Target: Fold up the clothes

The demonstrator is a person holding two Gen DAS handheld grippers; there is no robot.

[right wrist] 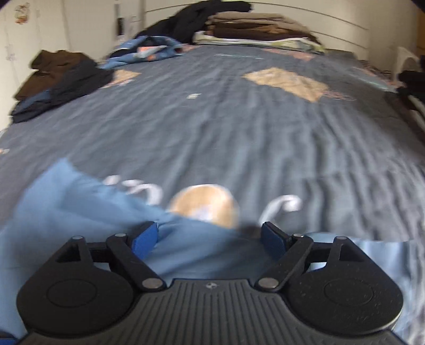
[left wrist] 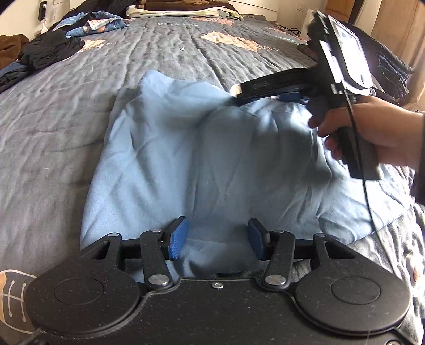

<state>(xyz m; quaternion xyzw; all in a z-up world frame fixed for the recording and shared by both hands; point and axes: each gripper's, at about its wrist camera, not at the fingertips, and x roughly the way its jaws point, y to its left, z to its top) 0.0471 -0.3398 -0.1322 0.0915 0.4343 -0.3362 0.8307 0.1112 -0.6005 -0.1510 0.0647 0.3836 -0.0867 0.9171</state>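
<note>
A light blue garment (left wrist: pixel 186 159) lies crumpled on the grey-blue bedspread (left wrist: pixel 53 119). My left gripper (left wrist: pixel 217 236) hovers at its near edge, blue pads apart, with a bulge of cloth between them that neither pad presses. My right gripper (left wrist: pixel 233 91), held by a hand (left wrist: pixel 372 127), reaches in from the right over the garment's far right part. In the blurred right wrist view its jaws (right wrist: pixel 209 236) stand wide open over the blue garment (right wrist: pixel 66 207), gripping nothing.
A loose pile of dark clothes (left wrist: pixel 50 50) sits at the bed's far left. Folded clothes (left wrist: pixel 180 10) are stacked at the head of the bed. Another dark folded stack (left wrist: pixel 390 66) is at the right edge. A cable hangs from the right gripper.
</note>
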